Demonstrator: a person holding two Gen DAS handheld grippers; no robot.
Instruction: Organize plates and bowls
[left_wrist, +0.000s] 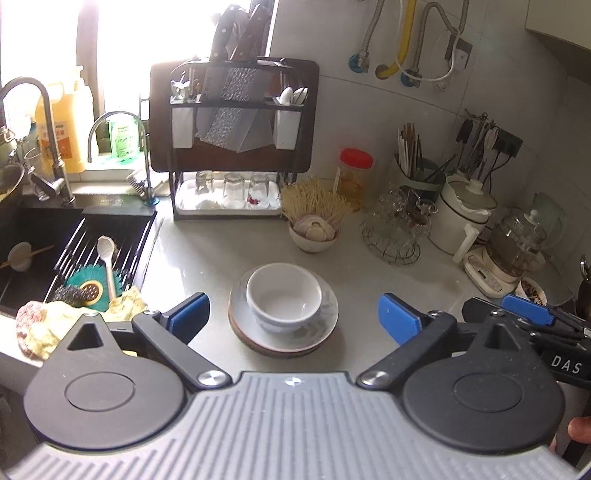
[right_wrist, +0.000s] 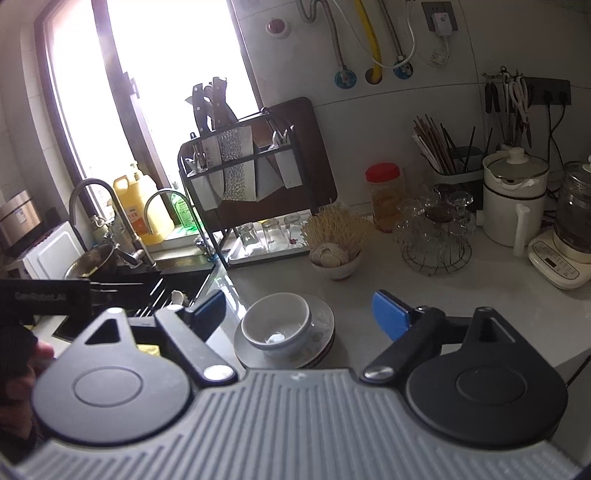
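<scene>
A white bowl (left_wrist: 283, 297) sits upright on a small stack of plates (left_wrist: 317, 334) on the grey counter. My left gripper (left_wrist: 293, 314) is open and empty, its blue pads either side of the stack, a little above and in front of it. In the right wrist view the same bowl (right_wrist: 276, 325) rests on the plates (right_wrist: 321, 321). My right gripper (right_wrist: 299, 315) is open and empty, held just in front of the stack. Its blue pad (left_wrist: 528, 308) shows at the right edge of the left wrist view.
A black sink (left_wrist: 44, 251) with a drying rack, white spoon and scrubbers lies to the left. A knife and cutting-board rack (left_wrist: 236, 140) with glasses stands behind. A bowl of garlic (left_wrist: 314, 230), a red-lidded jar (left_wrist: 355, 173), a wire glass holder (left_wrist: 395, 229) and kettles (left_wrist: 465, 214) line the back right.
</scene>
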